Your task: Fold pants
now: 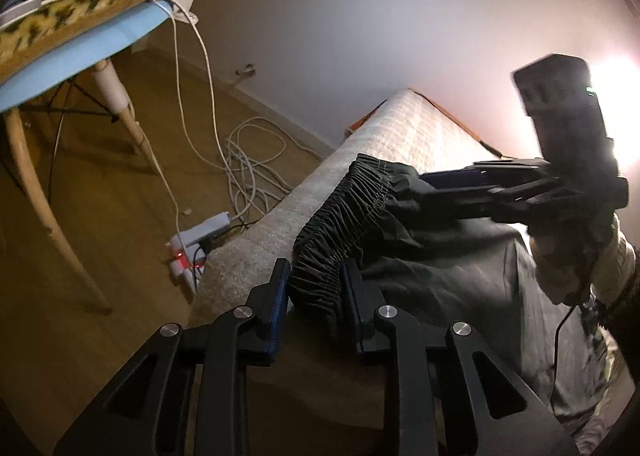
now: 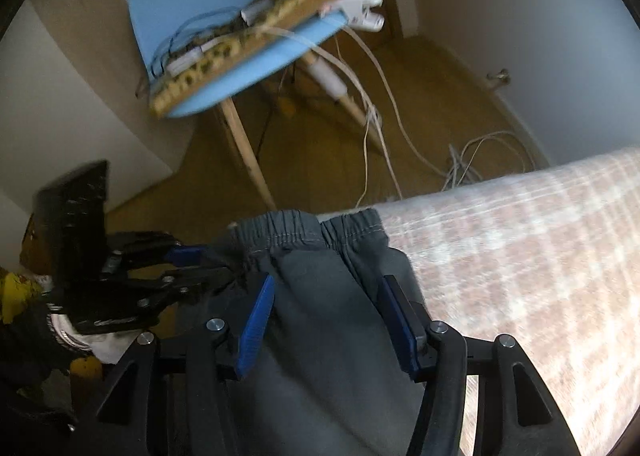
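Black linkages of the left tool (image 1: 314,288) fill the bottom of the left wrist view, and its blue pads sit on either side of the gathered elastic waistband (image 1: 340,216) of the dark grey pants (image 1: 440,268), pinching a bunch of that ruffled edge. The pants lie spread over the near edge of a bed (image 1: 420,124) with a pale checked cover, waistband toward the floor side, legs running off toward the lower right of the frame.

From the right wrist view, the right tool (image 2: 326,308) stands with its jaws parted and the cloth just below the waistband between them; its pads do not appear to press the fabric yet (the view is blurred, so a light touch cannot be ruled out). In the left wrist view it enters from the right at mid-height, reaching onto the far end of the waistband.

The step in hand looks like taking hold of the waistband at both ends, the opening of the fold. Next, the right tool would need to close firmly on its side so both ends lift together and the pants can be laid leg over leg.

A blue chair (image 2: 224,24) and loose white cables (image 1: 248,160) occupy the floor beyond.
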Motion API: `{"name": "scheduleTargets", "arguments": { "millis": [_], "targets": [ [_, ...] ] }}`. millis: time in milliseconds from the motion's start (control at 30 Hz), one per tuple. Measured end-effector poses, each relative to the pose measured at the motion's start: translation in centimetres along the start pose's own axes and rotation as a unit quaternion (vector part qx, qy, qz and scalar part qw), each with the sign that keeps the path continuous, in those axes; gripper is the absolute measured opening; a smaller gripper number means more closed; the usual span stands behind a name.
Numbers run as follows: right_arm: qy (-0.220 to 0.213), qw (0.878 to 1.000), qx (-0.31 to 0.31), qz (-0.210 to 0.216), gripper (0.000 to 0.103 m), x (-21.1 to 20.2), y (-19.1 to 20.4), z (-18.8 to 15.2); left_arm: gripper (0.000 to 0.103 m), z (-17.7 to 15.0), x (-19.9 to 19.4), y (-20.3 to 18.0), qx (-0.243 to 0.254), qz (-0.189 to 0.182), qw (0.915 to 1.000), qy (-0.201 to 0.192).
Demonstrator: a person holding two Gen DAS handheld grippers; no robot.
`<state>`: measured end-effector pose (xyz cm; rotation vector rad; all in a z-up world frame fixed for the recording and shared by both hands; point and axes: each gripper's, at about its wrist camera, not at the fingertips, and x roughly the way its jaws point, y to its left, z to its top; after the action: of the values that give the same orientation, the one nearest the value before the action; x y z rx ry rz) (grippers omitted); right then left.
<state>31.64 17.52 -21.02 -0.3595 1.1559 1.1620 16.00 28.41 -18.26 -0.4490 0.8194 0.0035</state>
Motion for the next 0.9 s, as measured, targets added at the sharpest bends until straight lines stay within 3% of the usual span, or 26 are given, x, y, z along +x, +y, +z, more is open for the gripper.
{"name": "scheduleTargets", "arguments": {
  "millis": [33, 67, 100, 167, 267, 467, 567, 633, 733, 833, 900],
  "targets": [
    [0.006, 1.0, -0.002, 0.0, 0.036, 0.5, 0.1, -0.1, 0.024, 0.0, 0.1, 0.0, 0.001, 0.0, 1.0, -0.001],
    [0.013, 1.0, -0.004, 0.0, 0.029, 0.8, 0.4, -0.3, 0.023, 0.0, 0.1, -0.1, 0.002, 0.0, 1.0, -0.003],
    [0.013, 1.0, -0.005, -0.002, 0.026, 0.8, 0.5, -0.3, 0.023, 0.0, 0.0, -0.1, 0.004, 0.001, 1.0, -0.004],
    [0.003, 1.0, -0.013, -0.005, 0.011, 0.3, 1.1, -0.7, 0.023, 0.0, -0.2, -0.4, 0.011, 0.005, 0.9999, -0.008],
    [-0.006, 0.999, -0.033, -0.036, 0.0, -0.7, 2.4, -1.1, 0.022, 0.2, -0.6, -1.0, 0.02, 0.006, 0.9996, -0.018],
    [-0.032, 0.995, -0.046, -0.079, 0.0, -3.5, 2.6, -0.9, 0.022, 1.6, -0.8, -2.4, 0.042, 0.002, 0.9986, -0.032],
    [-0.029, 0.994, -0.034, -0.099, 0.0, -3.6, 1.5, -0.6, 0.023, 2.3, 0.7, -2.8, 0.05, -0.009, 0.9987, -0.007],
    [-0.024, 0.992, -0.022, -0.121, 0.0, -3.0, 0.6, -0.3, 0.027, 2.7, 1.3, -2.6, 0.042, -0.01, 0.9991, 0.006],
    [-0.005, 0.989, -0.014, -0.149, 0.0, -1.1, -0.4, 0.3, 0.054, 3.0, 0.3, -1.2, 0.009, -0.012, 0.9999, -0.005],
    [0.006, 0.987, -0.014, -0.159, 0.0, 0.5, -0.9, 0.2, 0.057, 3.0, -1.1, 0.9, -0.027, -0.011, 0.9995, -0.013],
    [0.01, 0.987, -0.01, -0.163, 0.0, 1.2, -0.9, 0.2, 0.057, 2.7, -1.4, 2.7, -0.069, -0.033, 0.9971, 0.003]
  ]
}}
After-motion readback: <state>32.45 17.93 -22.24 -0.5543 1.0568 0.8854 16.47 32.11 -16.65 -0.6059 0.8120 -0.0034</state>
